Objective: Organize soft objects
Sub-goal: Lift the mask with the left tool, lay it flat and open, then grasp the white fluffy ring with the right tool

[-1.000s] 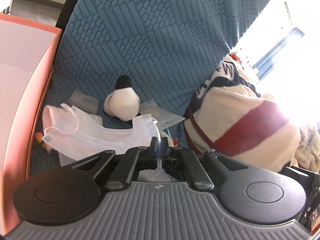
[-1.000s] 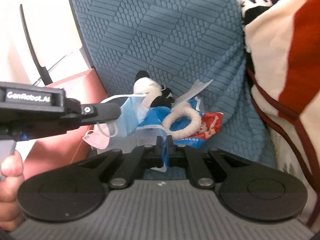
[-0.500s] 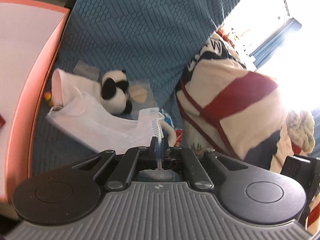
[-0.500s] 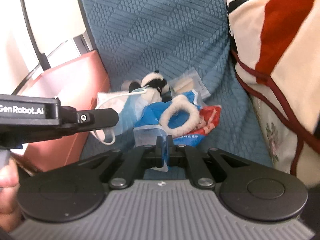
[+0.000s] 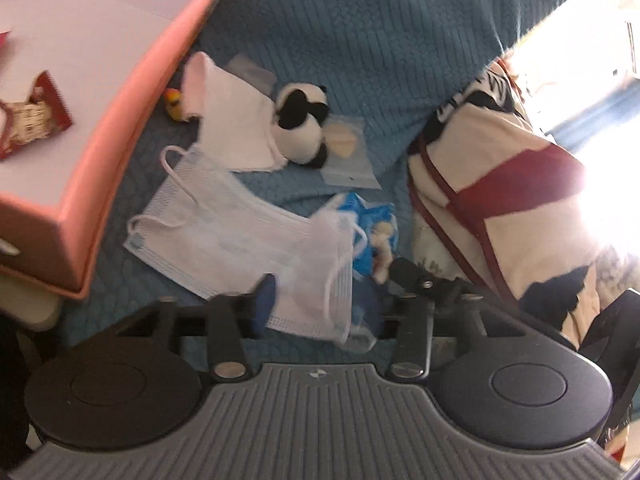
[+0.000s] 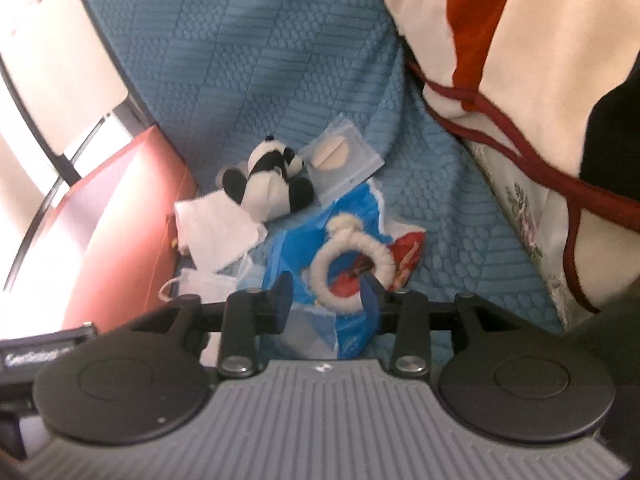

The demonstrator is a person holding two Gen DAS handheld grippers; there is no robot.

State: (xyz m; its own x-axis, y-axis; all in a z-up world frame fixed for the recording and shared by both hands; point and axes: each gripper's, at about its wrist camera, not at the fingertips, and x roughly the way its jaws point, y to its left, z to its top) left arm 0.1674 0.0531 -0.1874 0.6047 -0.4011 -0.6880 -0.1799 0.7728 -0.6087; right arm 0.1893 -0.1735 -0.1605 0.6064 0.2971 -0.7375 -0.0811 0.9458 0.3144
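My left gripper (image 5: 332,292) is opening over the blue sofa seat. A pale blue face mask (image 5: 240,236) lies slack on the seat with one end draped between the fingers, and the pads do not press it. My right gripper (image 6: 326,294) is opening too. A blue plastic bag (image 6: 316,240) lies loose under and between its fingers, and a fluffy white ring (image 6: 348,268) rests on the bag. A panda plush (image 5: 300,124) (image 6: 268,188) lies further back beside a white cloth (image 5: 228,120) (image 6: 216,232).
A pink box (image 5: 80,160) (image 6: 120,220) stands against the seat on the left, with a red packet (image 5: 28,120) inside. A clear pouch (image 6: 340,156) and a red wrapper (image 6: 404,256) lie by the bag. A striped blanket (image 5: 500,200) (image 6: 520,60) is piled on the right.
Both grippers were shut, the left on the mask's edge and the right on the blue bag. Both have opened, and the mask and the bag now lie slack on the seat.
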